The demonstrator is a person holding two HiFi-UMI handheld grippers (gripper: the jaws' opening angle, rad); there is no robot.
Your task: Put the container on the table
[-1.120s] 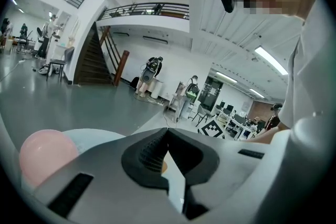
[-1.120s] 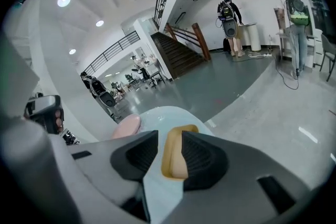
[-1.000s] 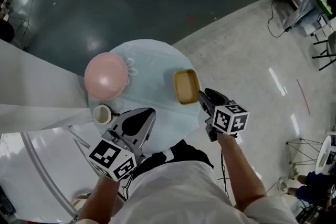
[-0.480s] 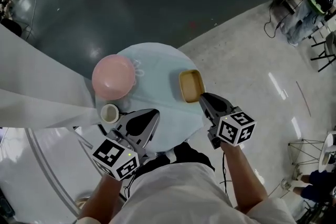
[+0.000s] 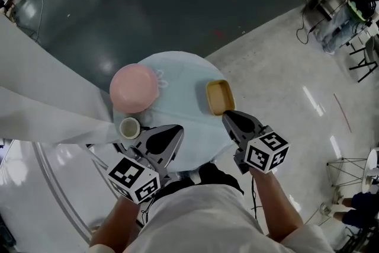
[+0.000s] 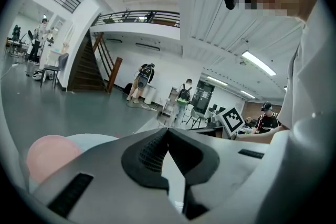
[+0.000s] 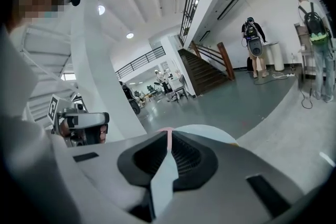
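The yellow rectangular container (image 5: 219,96) lies on the right side of the round table (image 5: 183,83), which has a pale blue cloth. My right gripper (image 5: 225,116) hovers just short of the container's near end, not touching it. Its jaws are closing: the fingertips meet in the right gripper view (image 7: 169,134), with nothing between them. My left gripper (image 5: 177,130) hangs over the table's near edge. Its jaws are together and empty in the left gripper view (image 6: 168,129).
A pink bowl (image 5: 134,87) sits upside down at the table's left, also visible low in the left gripper view (image 6: 50,157). A small cup (image 5: 129,127) stands at the near left edge. A white sheet (image 5: 47,98) runs along the left. People stand far off on the open floor.
My right gripper stood open beside the container; it has drawn back toward me and its jaws have come together. The container stays on the table. The left gripper shifted slightly.
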